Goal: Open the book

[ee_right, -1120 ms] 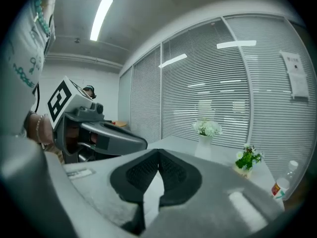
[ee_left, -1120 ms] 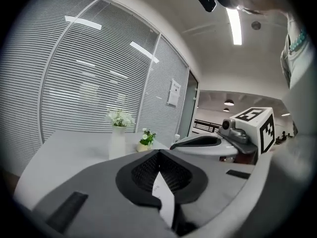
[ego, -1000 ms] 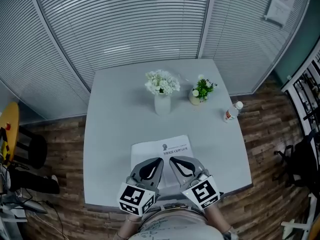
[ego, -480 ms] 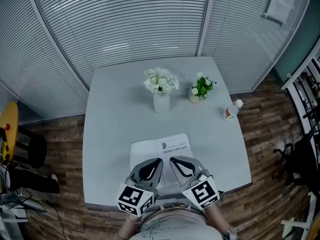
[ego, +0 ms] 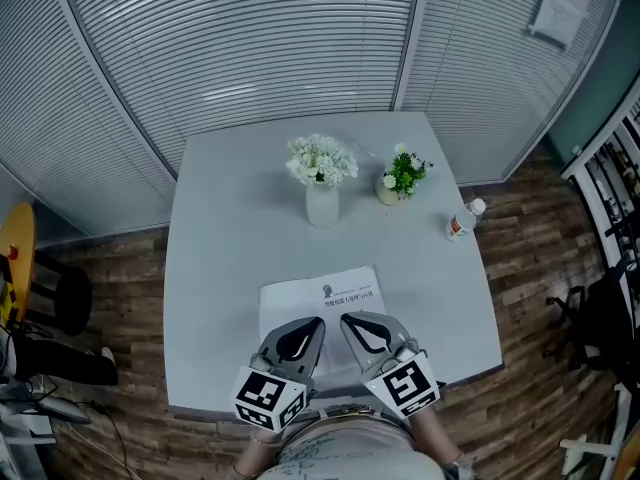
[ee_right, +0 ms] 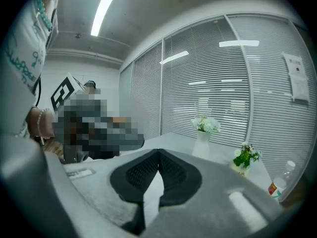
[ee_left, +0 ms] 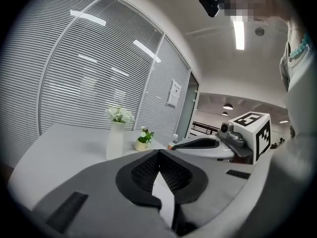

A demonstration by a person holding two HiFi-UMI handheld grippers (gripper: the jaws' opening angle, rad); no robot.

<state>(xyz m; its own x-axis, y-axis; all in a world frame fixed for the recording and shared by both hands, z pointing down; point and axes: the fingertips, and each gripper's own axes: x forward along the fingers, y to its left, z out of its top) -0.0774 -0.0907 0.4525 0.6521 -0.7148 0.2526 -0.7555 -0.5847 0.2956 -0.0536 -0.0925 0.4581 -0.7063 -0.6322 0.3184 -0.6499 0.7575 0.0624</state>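
Near desk edge: left gripper (ego: 318,321) and right gripper (ego: 346,319) side by side, tips angled toward each other, over the near half of the book (ego: 335,290).
Left gripper: clenched, tips meeting, nothing between them.
Right gripper: likewise clenched and empty, pads meeting at the tips in its own view.
Book: white, closed, flat on the desk (ego: 215,258), close to the near edge and well apart from the other things.
Farther out: vase of white flowers (ego: 322,203) mid-desk; small potted plant (ego: 402,180) near it to the right; bottle (ego: 462,224) by the right edge.
Risk, grip: no pinch on the cover possible with both grippers clenched; probably calls for opening one first, or for wedging a tip under the cover's edge.
Risk, sliding: thin, light book on a smooth desk; a push at the cover's edge could shove the whole book away rather than lift the cover.
Risk, pages: several leaves could be caught at once, or the cover creased by a tip pressed too hard.
Hidden: near edge of the book covered by the grippers in the head view; contact with the book impossible to tell; spine side unclear; cover print too small to read; part of the right gripper view masked by a mosaic patch.
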